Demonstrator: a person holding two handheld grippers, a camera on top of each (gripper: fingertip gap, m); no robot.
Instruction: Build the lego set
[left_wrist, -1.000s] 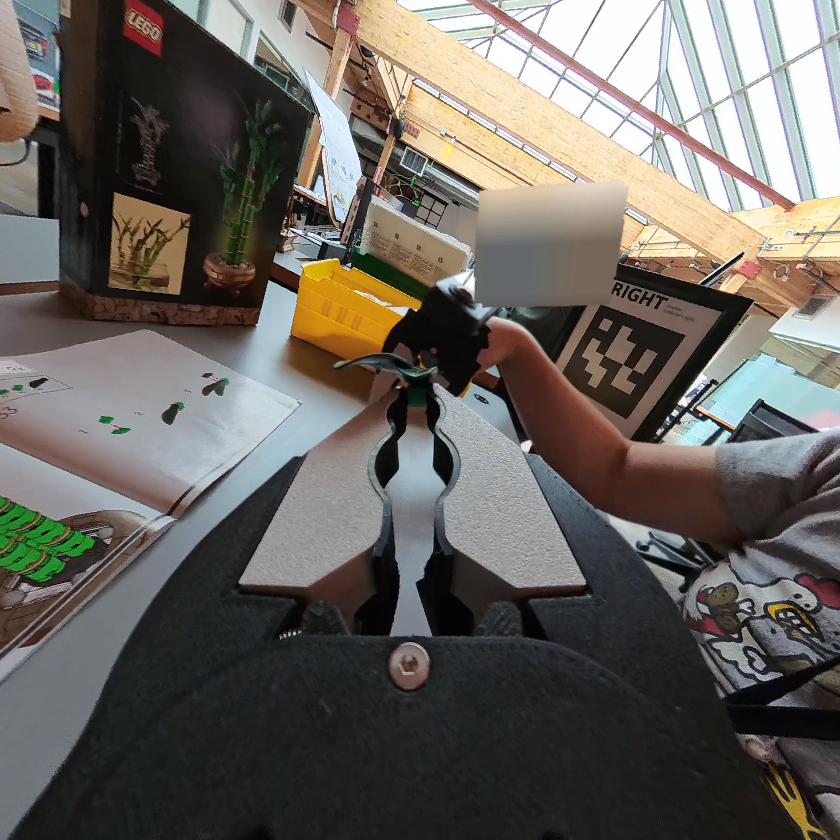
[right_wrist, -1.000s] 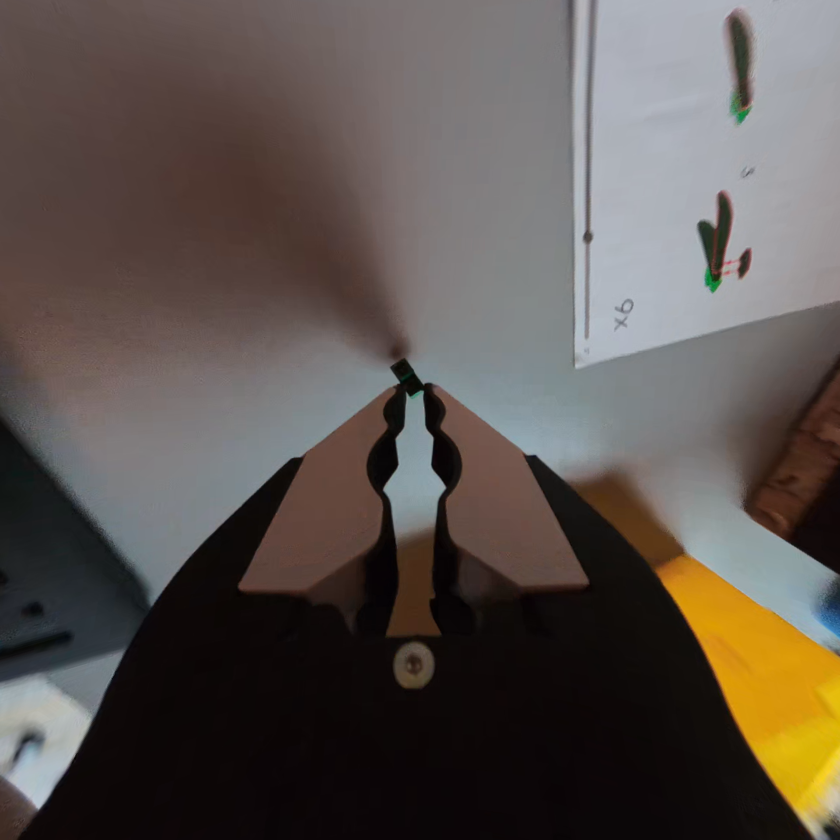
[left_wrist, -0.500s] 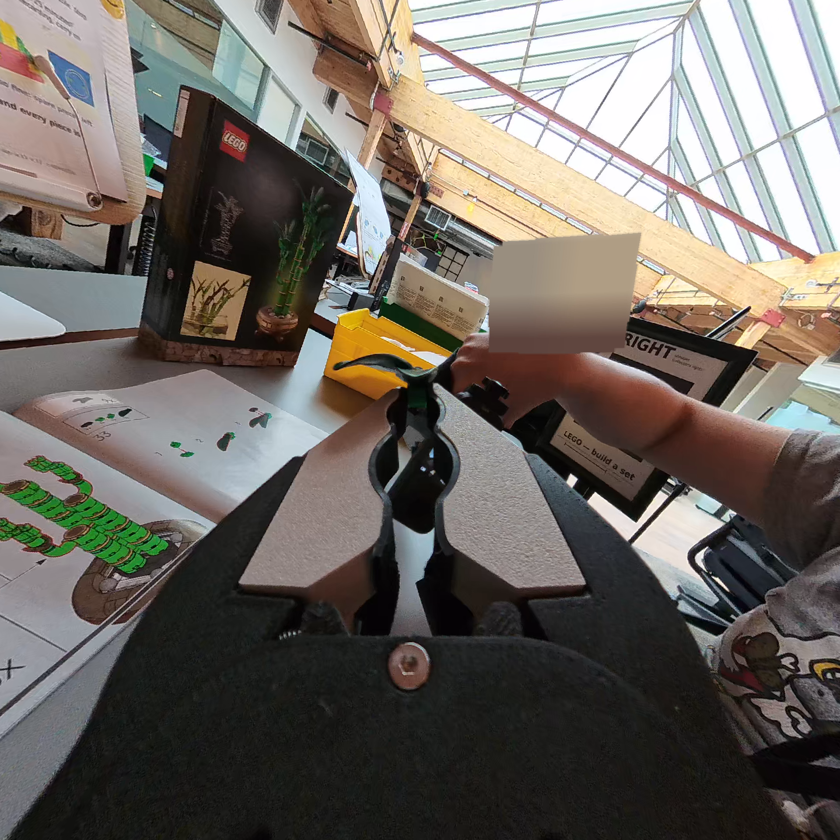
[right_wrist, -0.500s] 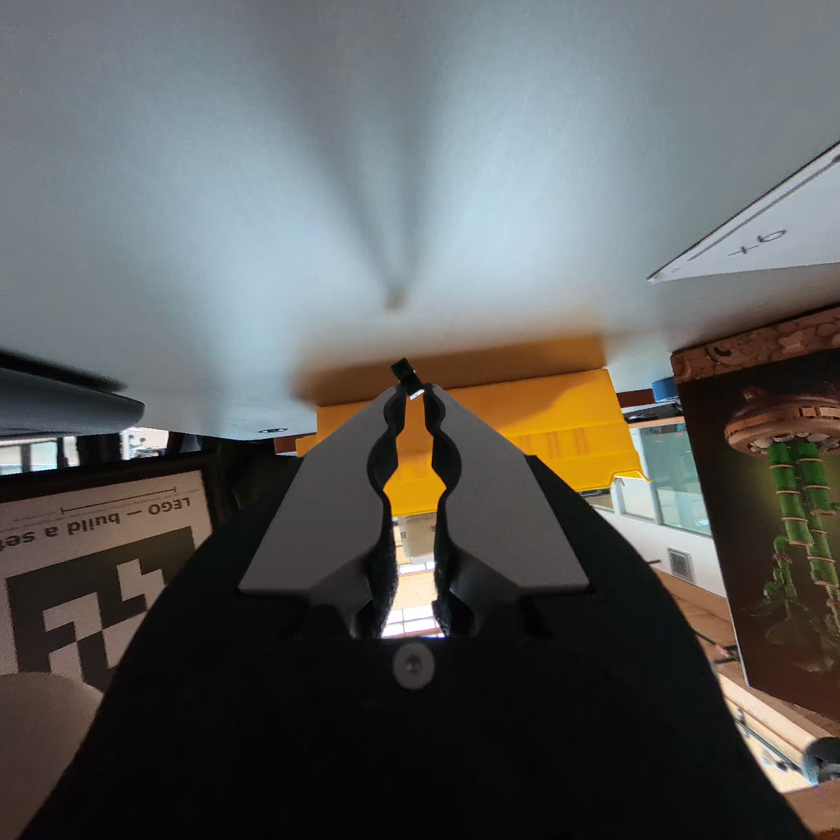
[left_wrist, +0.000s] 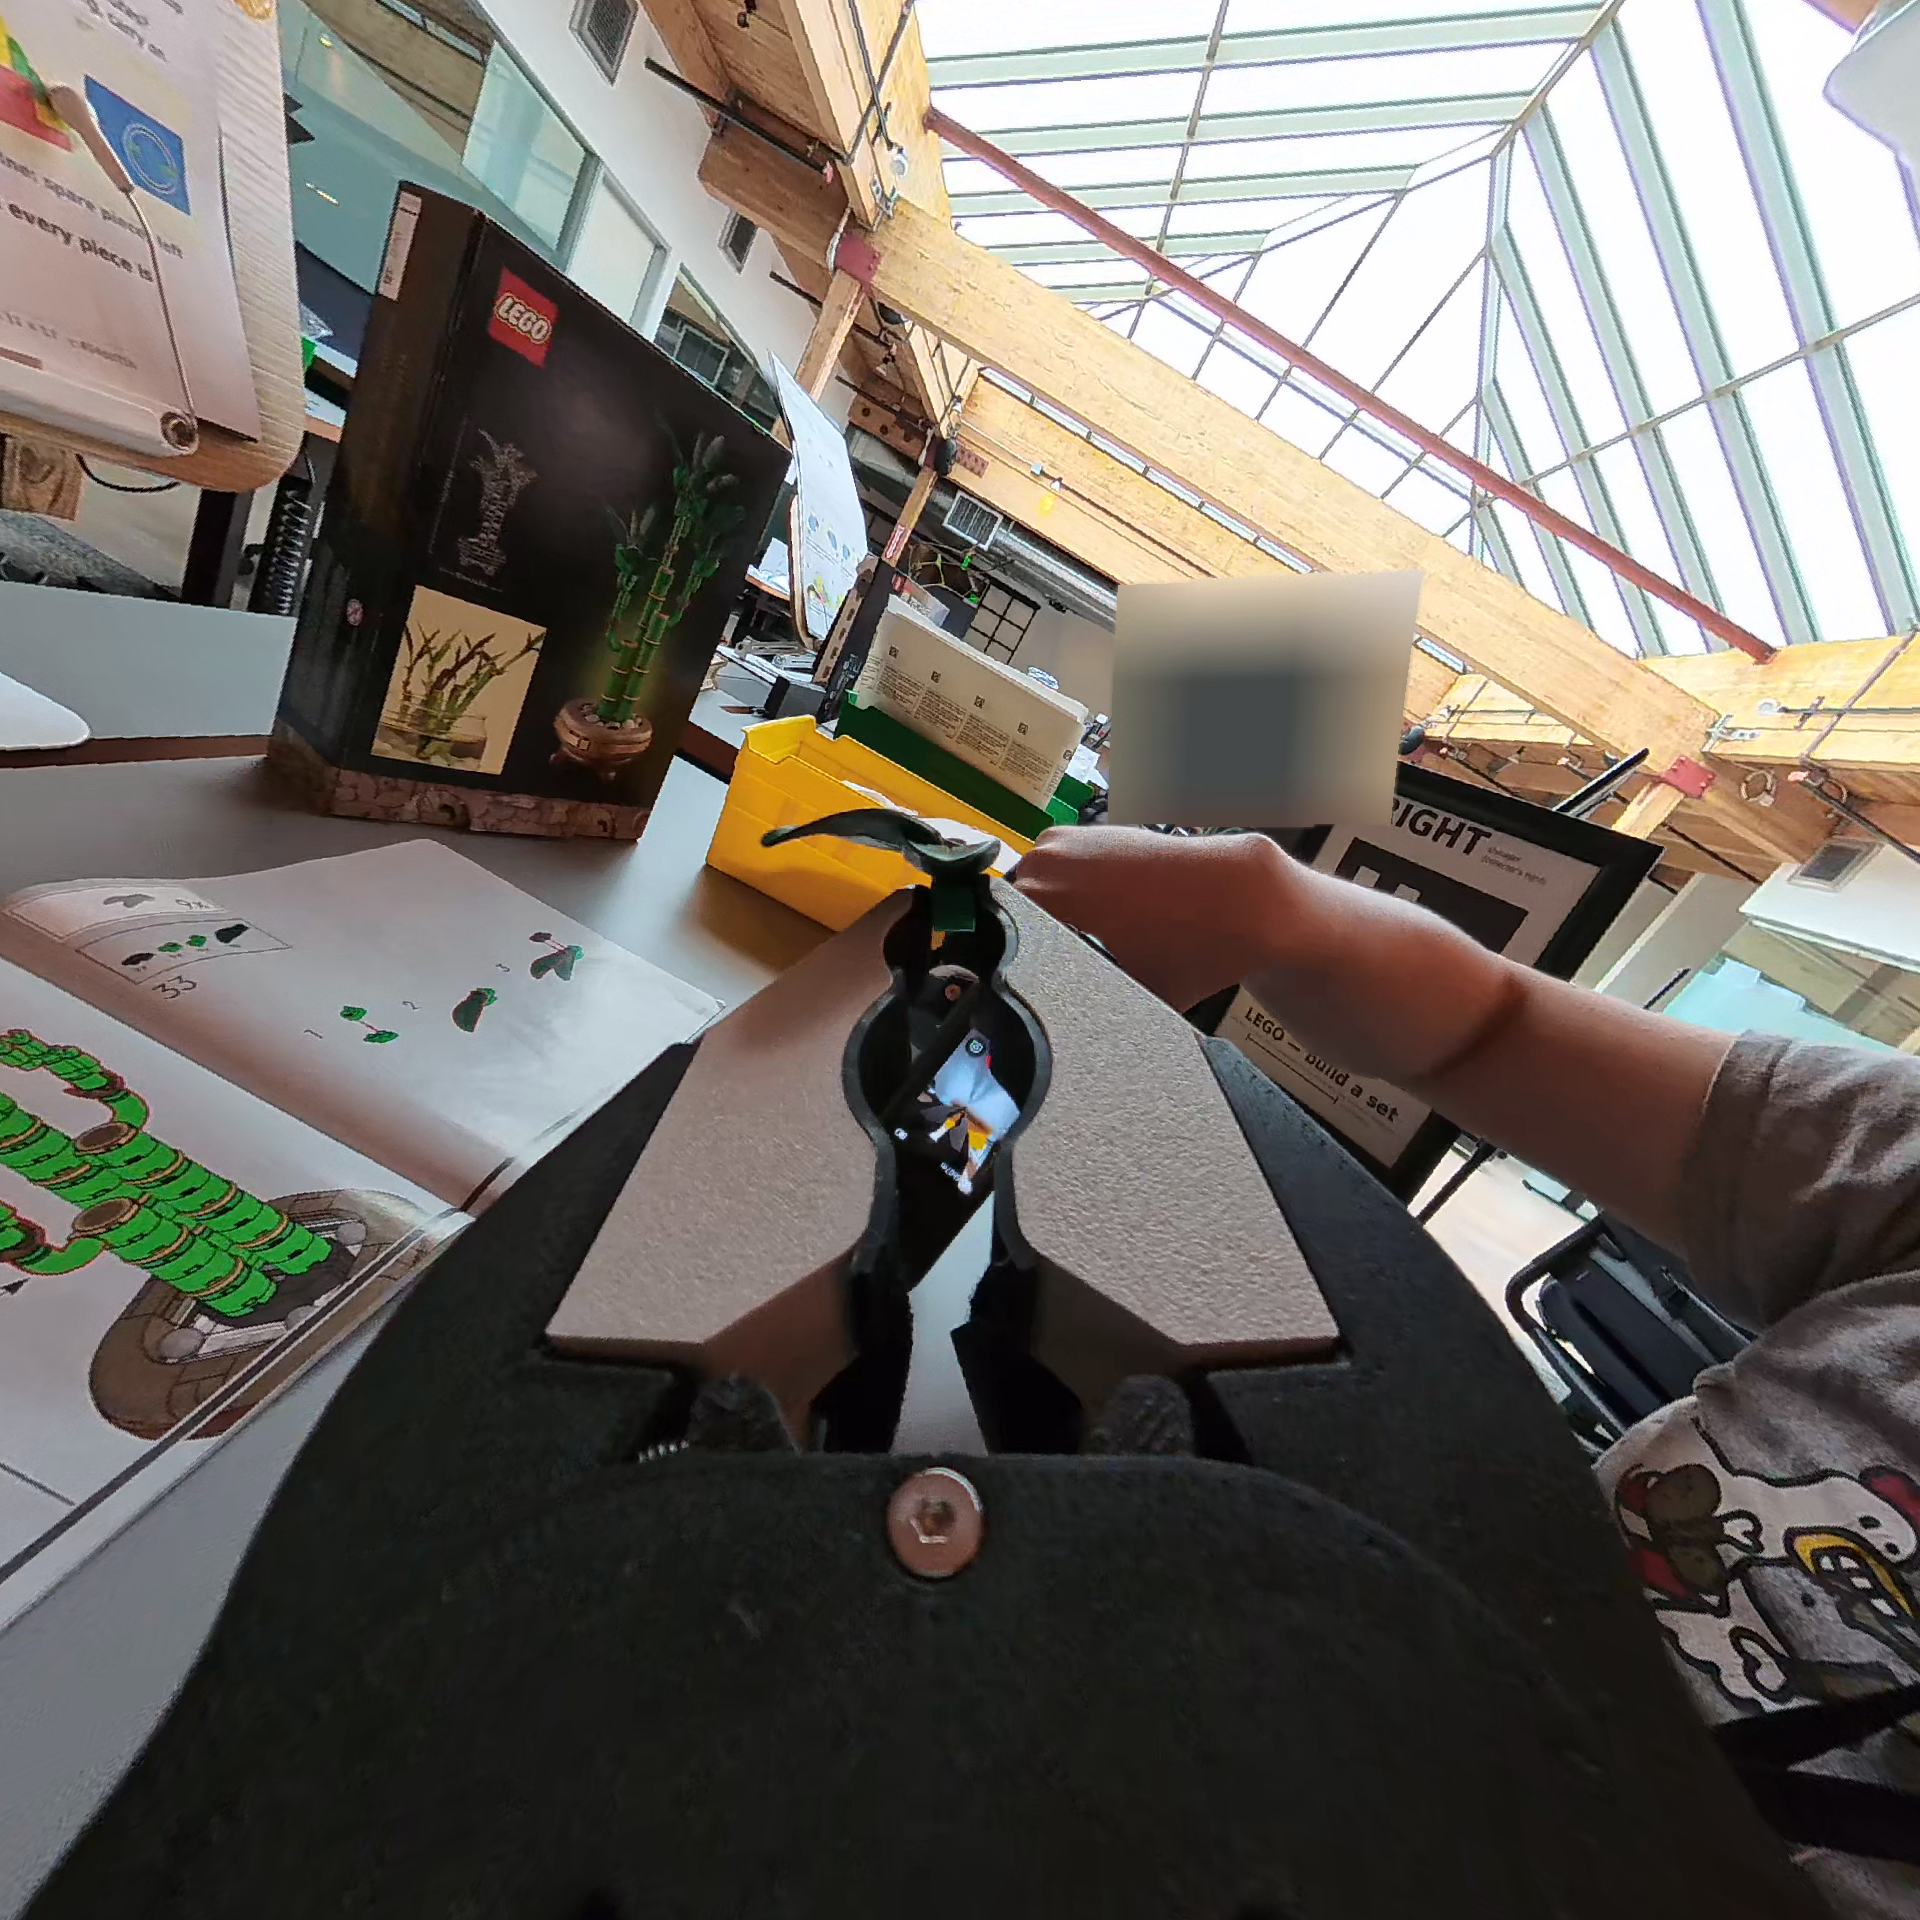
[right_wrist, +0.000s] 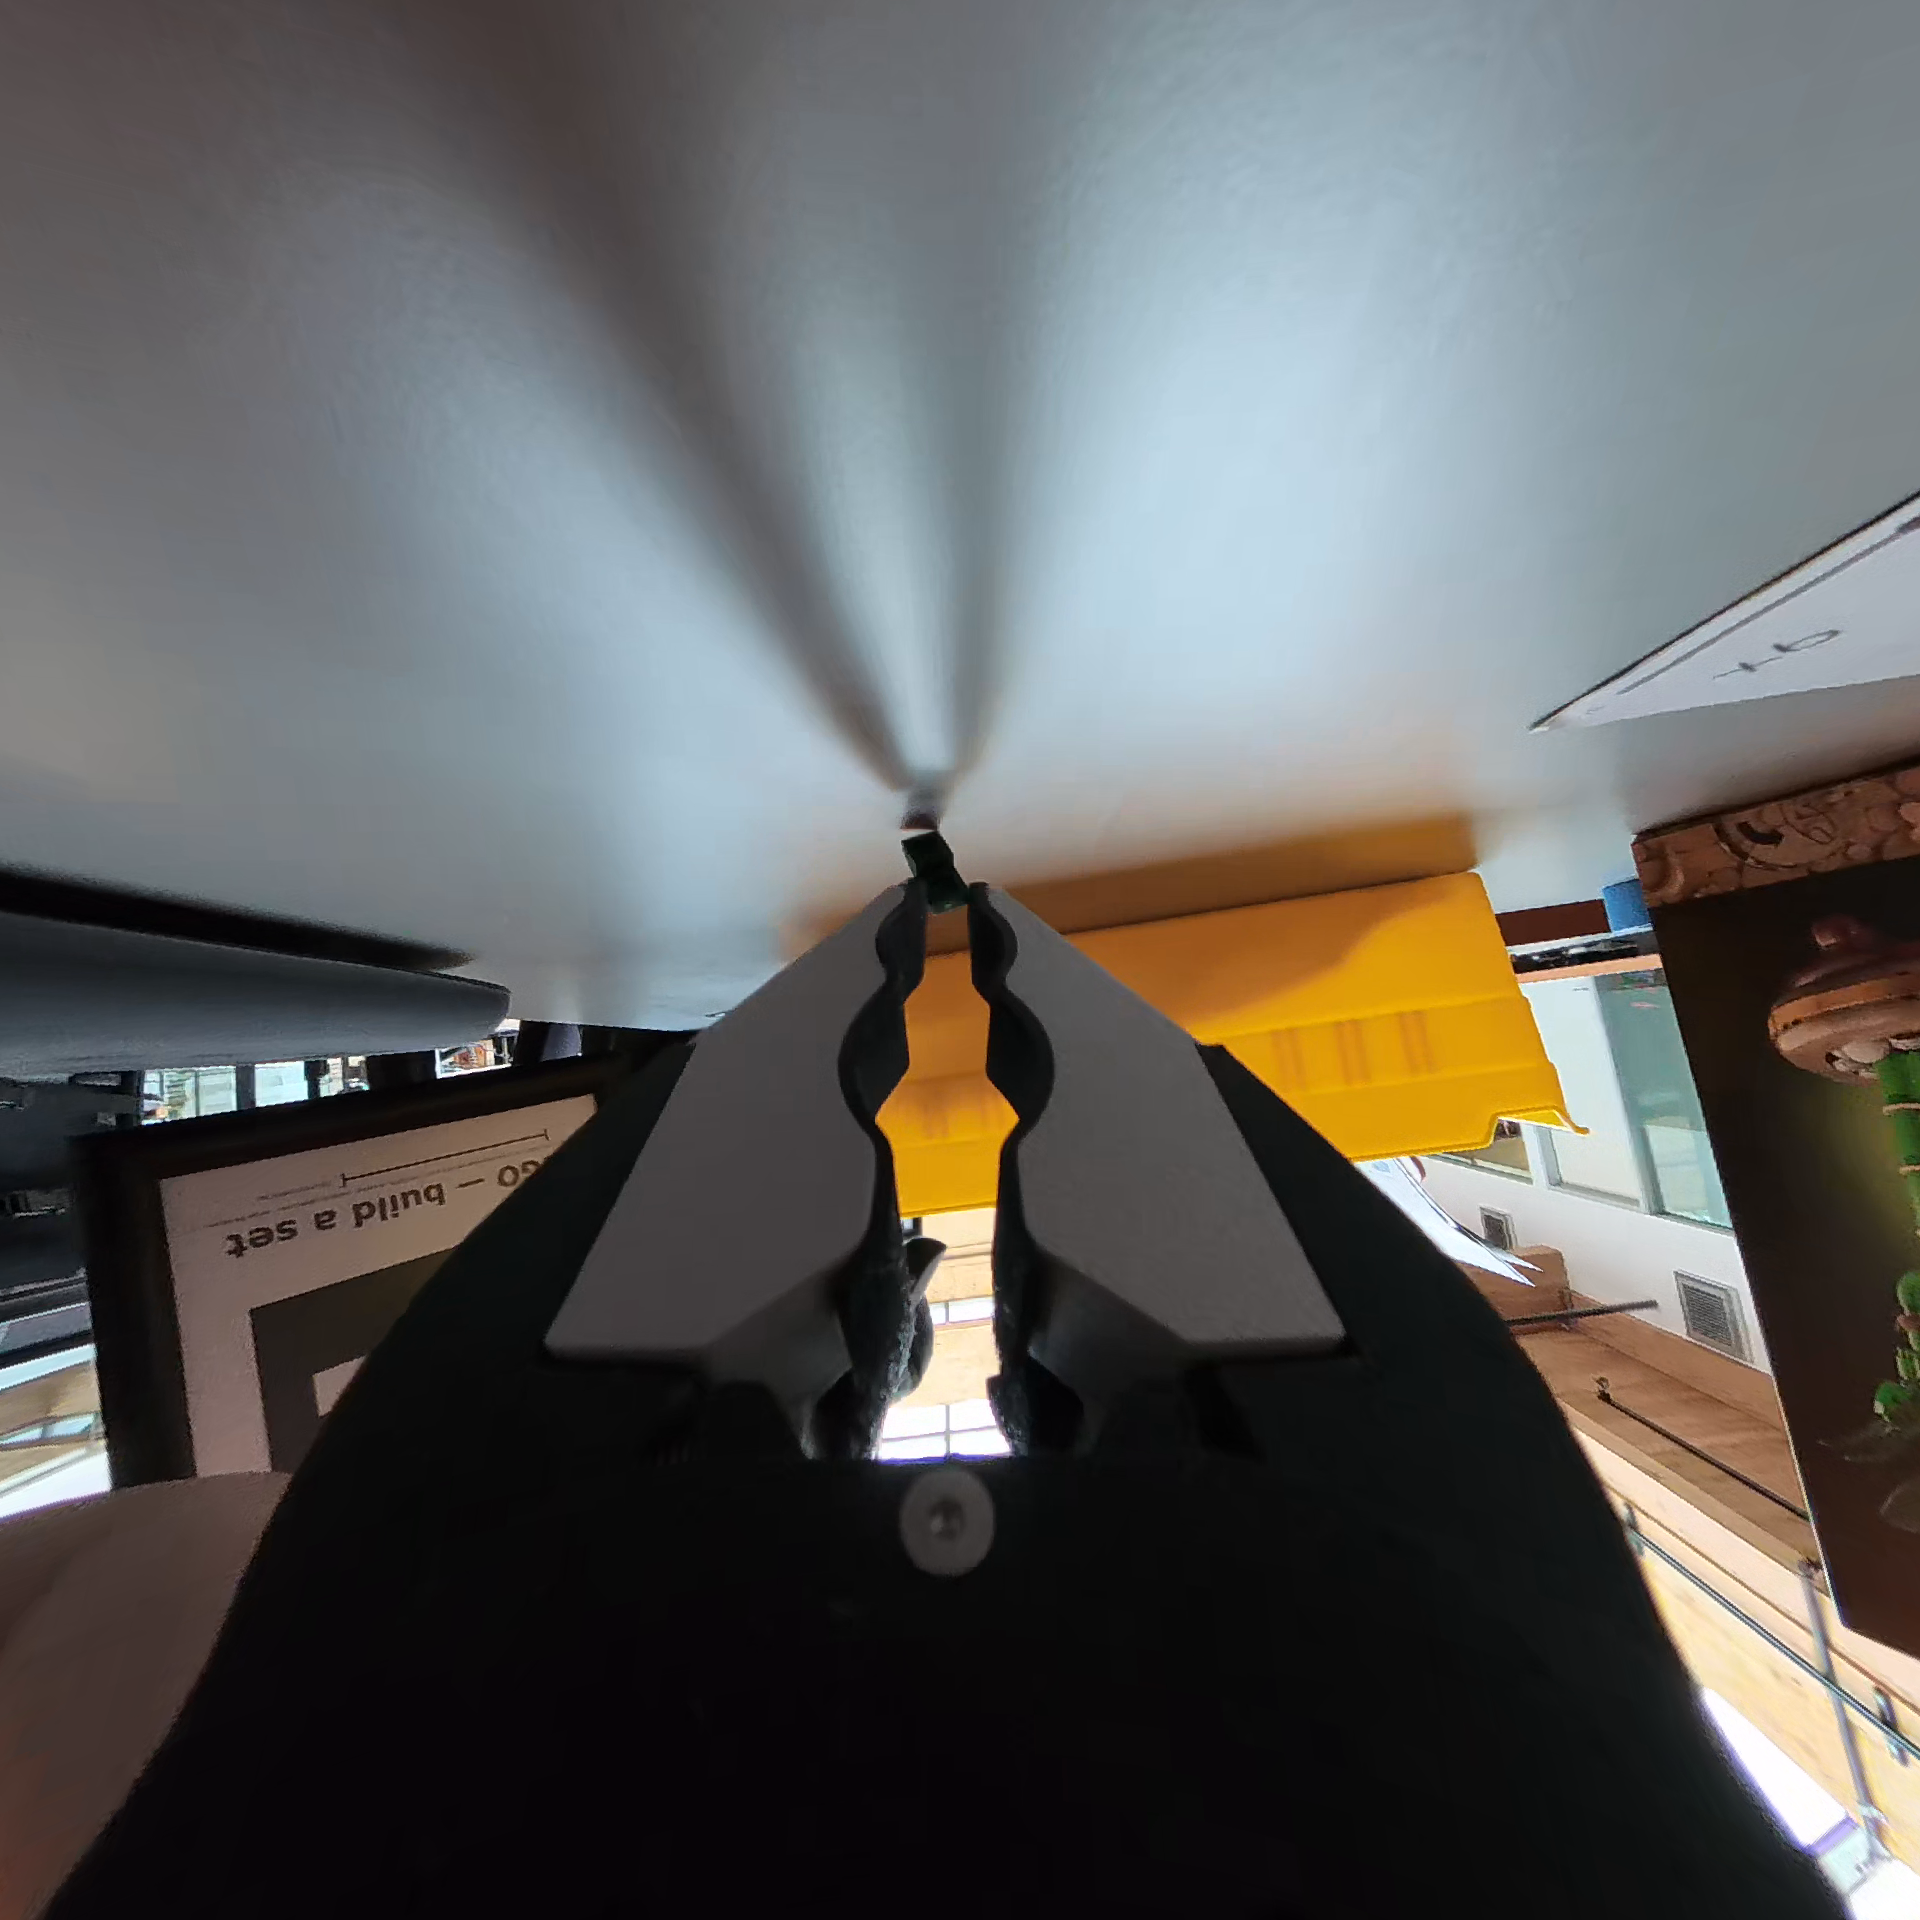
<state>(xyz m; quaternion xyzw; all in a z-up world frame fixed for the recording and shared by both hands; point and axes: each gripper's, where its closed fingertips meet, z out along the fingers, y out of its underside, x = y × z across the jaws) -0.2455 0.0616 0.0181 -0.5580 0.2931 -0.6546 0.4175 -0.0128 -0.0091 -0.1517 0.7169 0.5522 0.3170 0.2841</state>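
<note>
Dark green plastic, a curved lego leaf piece (left_wrist: 896, 837) on a small bright green stem, sits pinched at the tips of my left gripper (left_wrist: 951, 914), raised above the grey table (left_wrist: 187, 810). My right gripper (right_wrist: 940, 896) is clamped on a tiny dark green lego stud piece (right_wrist: 928, 858), too small to make out in detail, its tip close against the table, which is smeared with blur in the right wrist view. My right hand (left_wrist: 1143, 883) hides most of that gripper in the left wrist view. Since half a second ago, the open instruction booklet (left_wrist: 343, 997), black lego box (left_wrist: 520, 540) and yellow plastic bin (left_wrist: 790, 821) have barely shifted.
</note>
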